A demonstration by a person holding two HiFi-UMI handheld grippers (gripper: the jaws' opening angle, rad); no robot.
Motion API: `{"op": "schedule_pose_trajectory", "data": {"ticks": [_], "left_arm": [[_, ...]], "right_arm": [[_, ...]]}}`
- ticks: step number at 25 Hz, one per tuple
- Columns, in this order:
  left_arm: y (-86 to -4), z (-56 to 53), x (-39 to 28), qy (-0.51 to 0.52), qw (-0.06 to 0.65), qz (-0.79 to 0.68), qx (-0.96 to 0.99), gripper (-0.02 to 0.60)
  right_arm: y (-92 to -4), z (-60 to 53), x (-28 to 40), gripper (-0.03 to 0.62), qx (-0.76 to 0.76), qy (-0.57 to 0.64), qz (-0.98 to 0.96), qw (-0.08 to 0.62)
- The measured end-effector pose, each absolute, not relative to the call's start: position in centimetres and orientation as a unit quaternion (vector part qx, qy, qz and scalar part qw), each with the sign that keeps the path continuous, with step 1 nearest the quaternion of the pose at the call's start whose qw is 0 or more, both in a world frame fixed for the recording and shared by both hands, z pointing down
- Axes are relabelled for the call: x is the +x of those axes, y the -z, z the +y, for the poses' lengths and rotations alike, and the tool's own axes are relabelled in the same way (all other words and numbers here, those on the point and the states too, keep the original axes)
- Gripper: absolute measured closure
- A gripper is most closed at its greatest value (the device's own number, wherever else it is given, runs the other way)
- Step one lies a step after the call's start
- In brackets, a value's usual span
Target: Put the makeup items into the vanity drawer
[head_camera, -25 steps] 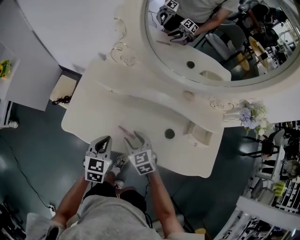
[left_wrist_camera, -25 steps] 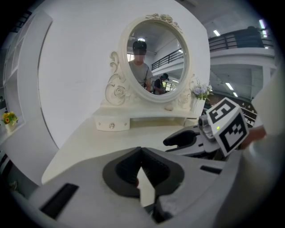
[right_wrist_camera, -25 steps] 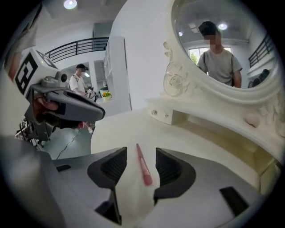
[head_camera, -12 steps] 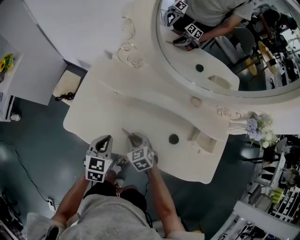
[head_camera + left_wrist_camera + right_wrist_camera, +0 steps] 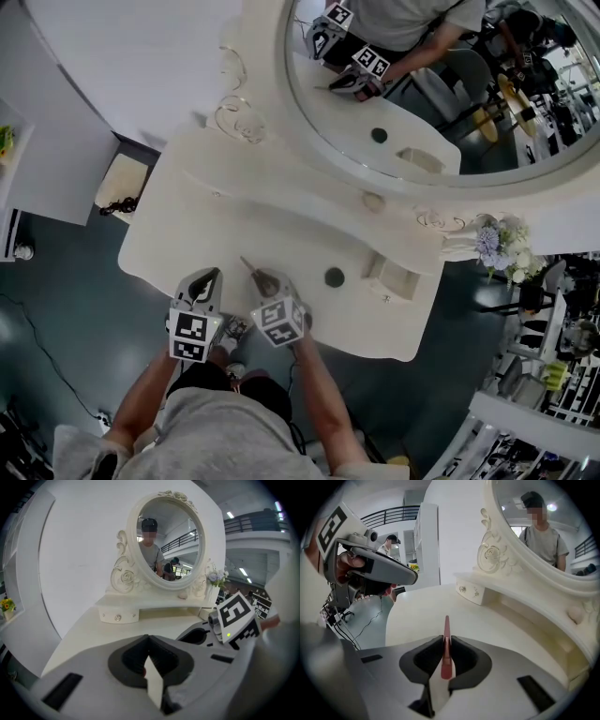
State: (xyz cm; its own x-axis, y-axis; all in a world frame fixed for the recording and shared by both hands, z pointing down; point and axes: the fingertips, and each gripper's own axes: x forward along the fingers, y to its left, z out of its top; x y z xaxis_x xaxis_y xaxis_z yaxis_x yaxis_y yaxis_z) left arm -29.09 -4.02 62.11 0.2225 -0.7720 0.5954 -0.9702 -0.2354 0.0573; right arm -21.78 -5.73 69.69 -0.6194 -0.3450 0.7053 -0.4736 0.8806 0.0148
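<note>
A slim pink makeup stick [image 5: 249,268] lies near the front edge of the cream vanity table [image 5: 187,211]. My right gripper [image 5: 266,279] is closing its jaws, and its pads press on both sides of the stick [image 5: 446,637], whose tip points away past the right gripper [image 5: 446,645]. Beside it on the left my left gripper [image 5: 208,281] hovers over the front edge; in its own view the left gripper [image 5: 149,652] has its jaws together with nothing between them. A dark round compact [image 5: 334,277] sits to the right. Farther right the small vanity drawer [image 5: 410,279] stands open.
A big oval mirror [image 5: 422,103] rises behind the raised shelf and reflects both grippers and the person. A shut little drawer with two knobs [image 5: 471,592] sits at the shelf's left end. A pale small thing [image 5: 374,201] lies on the shelf, and flowers [image 5: 497,246] stand at the right.
The right gripper's jaws stood wide around the pink stick and have narrowed onto it. The left gripper has stayed where it was. The head view has shifted slightly.
</note>
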Motion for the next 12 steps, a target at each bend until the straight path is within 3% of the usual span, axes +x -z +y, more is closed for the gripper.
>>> {"op": "schedule_pose_trajectory", "data": {"ticks": [12], "left_arm": [[-57.1, -6.3, -22.8, -0.206, 0.166, -0.523, 0.810, 0.580]], "right_arm": [[-61.3, -6.3, -13.2, 0.534, 0.362, -0.087, -0.873, 0.314]]}}
